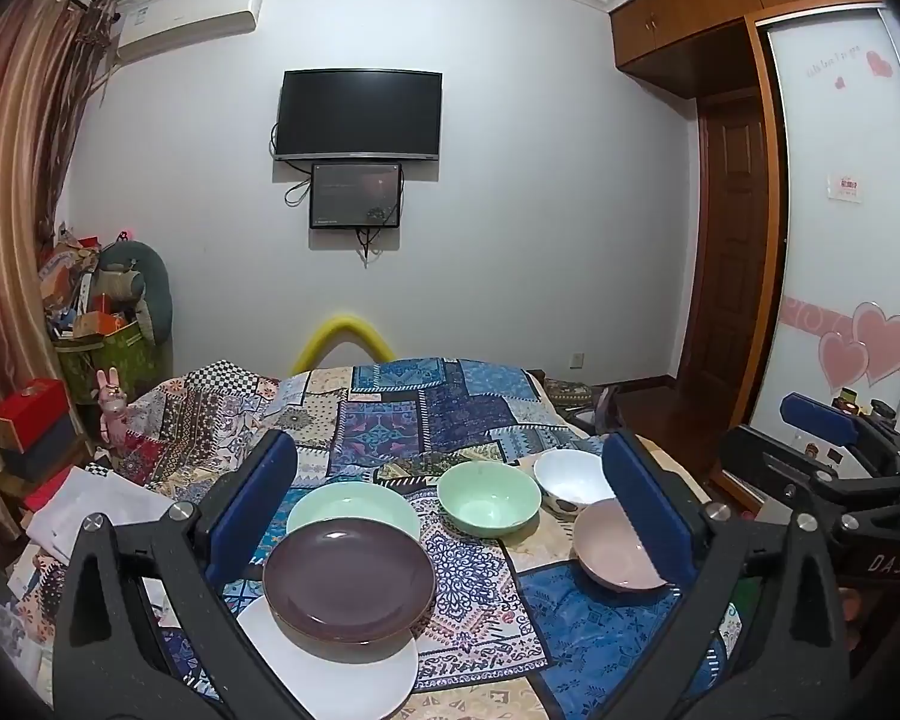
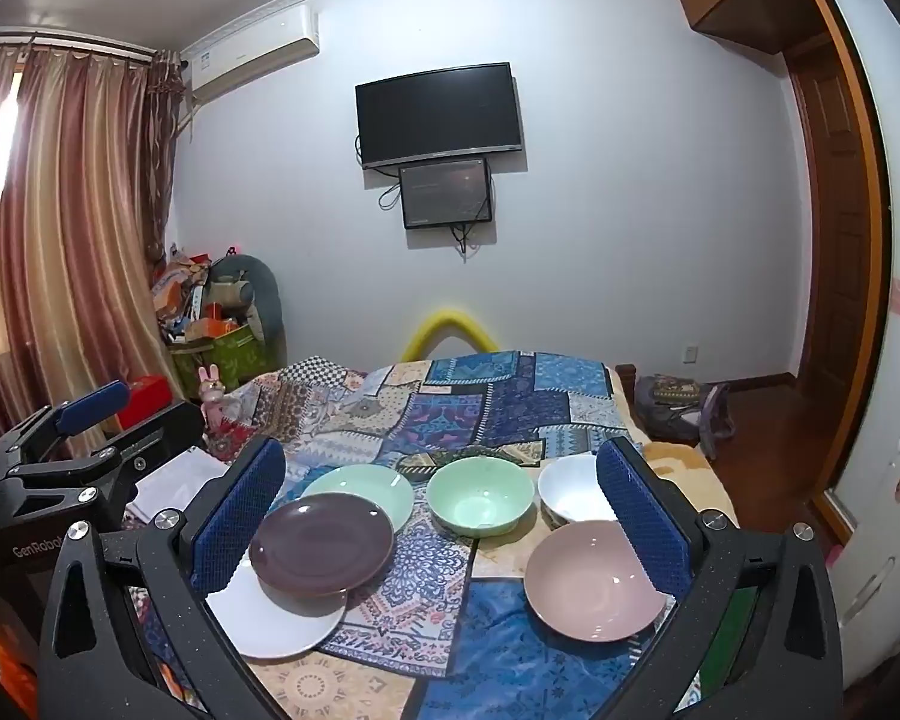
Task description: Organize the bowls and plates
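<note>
white plate (image 1: 336, 672): far part hidden under the purple plate (image 1: 349, 577)
white bowl (image 2: 570, 489): right side hidden behind a blue finger pad (image 2: 642, 516)

A patchwork cloth (image 1: 438, 414) in blues, creams and reds is spread over the bed. A black television (image 1: 358, 114) is mounted on the pale wall, with a smaller dark screen (image 1: 356, 195) fixed just beneath it. An air conditioner (image 1: 192, 15) is hung near striped curtains (image 2: 72, 228). Boxes and bags (image 1: 99, 324) are piled in the corner, and a pink rabbit toy (image 1: 110, 405) is stood beside them. A wooden wardrobe (image 1: 708, 6) is seen at the right.
</note>
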`<state>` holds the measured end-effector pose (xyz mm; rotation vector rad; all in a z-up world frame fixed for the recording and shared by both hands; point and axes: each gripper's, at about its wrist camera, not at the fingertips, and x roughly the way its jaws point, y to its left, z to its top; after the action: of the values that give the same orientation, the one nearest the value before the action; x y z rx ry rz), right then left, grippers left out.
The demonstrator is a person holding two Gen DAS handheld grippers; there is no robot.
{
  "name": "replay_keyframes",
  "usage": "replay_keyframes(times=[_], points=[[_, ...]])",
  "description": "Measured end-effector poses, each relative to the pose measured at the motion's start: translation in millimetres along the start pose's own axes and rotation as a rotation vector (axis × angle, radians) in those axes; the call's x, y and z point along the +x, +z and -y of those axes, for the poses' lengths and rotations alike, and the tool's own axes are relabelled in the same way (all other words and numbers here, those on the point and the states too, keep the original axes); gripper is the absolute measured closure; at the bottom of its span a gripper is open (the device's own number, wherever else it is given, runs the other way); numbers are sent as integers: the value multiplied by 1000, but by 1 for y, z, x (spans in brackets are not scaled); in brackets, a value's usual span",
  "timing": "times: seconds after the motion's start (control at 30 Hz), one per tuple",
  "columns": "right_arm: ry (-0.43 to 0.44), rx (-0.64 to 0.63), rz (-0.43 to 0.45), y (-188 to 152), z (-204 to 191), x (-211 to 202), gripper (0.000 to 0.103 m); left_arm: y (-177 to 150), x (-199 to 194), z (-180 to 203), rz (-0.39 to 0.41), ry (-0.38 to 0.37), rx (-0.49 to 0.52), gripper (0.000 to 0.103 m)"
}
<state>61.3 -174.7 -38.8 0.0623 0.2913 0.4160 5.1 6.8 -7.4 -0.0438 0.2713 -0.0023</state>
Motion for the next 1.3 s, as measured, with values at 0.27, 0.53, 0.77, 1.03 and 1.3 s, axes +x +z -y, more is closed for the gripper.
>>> replay_keyframes(times=[0.27, 0.53, 0.77, 1.03, 1.3], points=[[3, 0, 0, -1, -1, 1, 0, 0, 0, 2, 0, -2, 3, 0], [7, -3, 5, 1, -5, 0, 0, 0, 0, 2, 0, -6, 5, 0], [8, -3, 5, 0, -5, -1, 0, 3, -1, 2, 4, -5, 3, 0], [8, 0, 5, -1, -4, -1, 0, 5, -3, 4, -2, -15, 3, 0], [8, 2, 4, -1, -4, -1, 0, 4, -2, 5, -2, -18, 3, 0]])
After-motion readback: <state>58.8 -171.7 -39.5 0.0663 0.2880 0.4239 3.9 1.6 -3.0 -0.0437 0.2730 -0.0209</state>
